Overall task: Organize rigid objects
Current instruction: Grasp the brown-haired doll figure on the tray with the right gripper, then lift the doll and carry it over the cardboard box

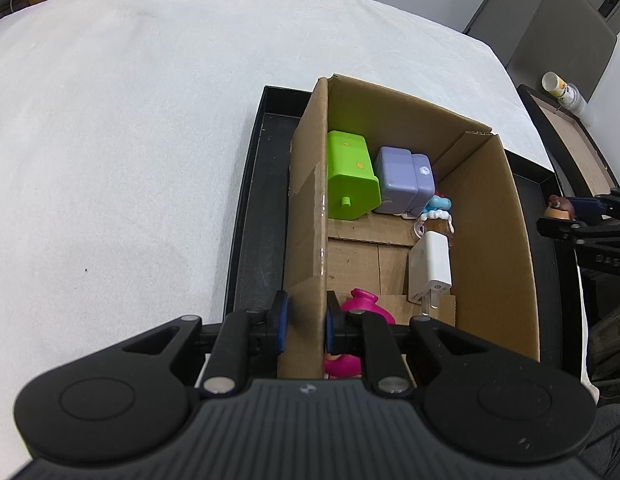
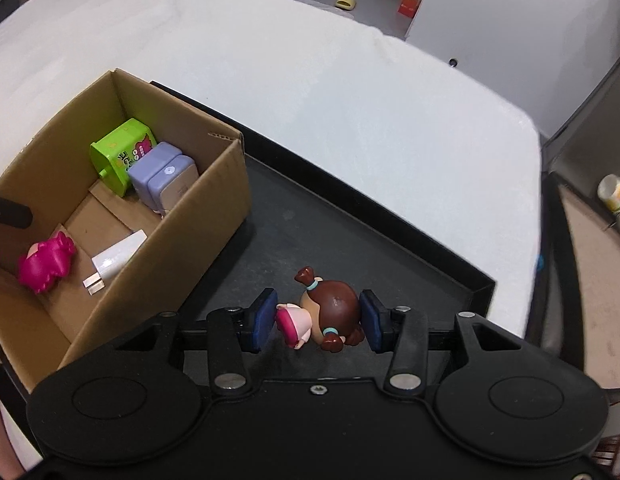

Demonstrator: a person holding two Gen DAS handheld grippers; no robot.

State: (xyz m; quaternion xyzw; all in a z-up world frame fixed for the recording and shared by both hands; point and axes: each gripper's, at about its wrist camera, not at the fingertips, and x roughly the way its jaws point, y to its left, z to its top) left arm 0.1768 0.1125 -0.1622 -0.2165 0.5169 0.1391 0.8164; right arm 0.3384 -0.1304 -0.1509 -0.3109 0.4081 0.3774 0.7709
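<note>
Underneath everything, a white cloth-covered worktop (image 2: pixel 349 92) carries a shallow black tray (image 2: pixel 389 224), and on the tray's left part stands an open cardboard box (image 2: pixel 214 216). Inside the box, a green toy block (image 1: pixel 349 176) lies on its side at the far end with a lavender block (image 1: pixel 405 182) just beside it; a white plug adapter (image 1: pixel 429 268) lies along the right wall, a small blue-and-brown figurine (image 1: pixel 437 212) sits between it and the lavender block, and a magenta toy (image 2: pixel 46 264) rests at the near end. On the box's left wall, the left claw (image 1: pixel 306 322) is clamped, one blue pad outside and one inside the cardboard. Over the bare tray to the right of the box, the right claw (image 2: pixel 315 320) grips a little brown-haired doll (image 2: pixel 329 312) in a pink dress, its pads pressing on the doll's feet and head, with the doll lying sideways between them.
</note>
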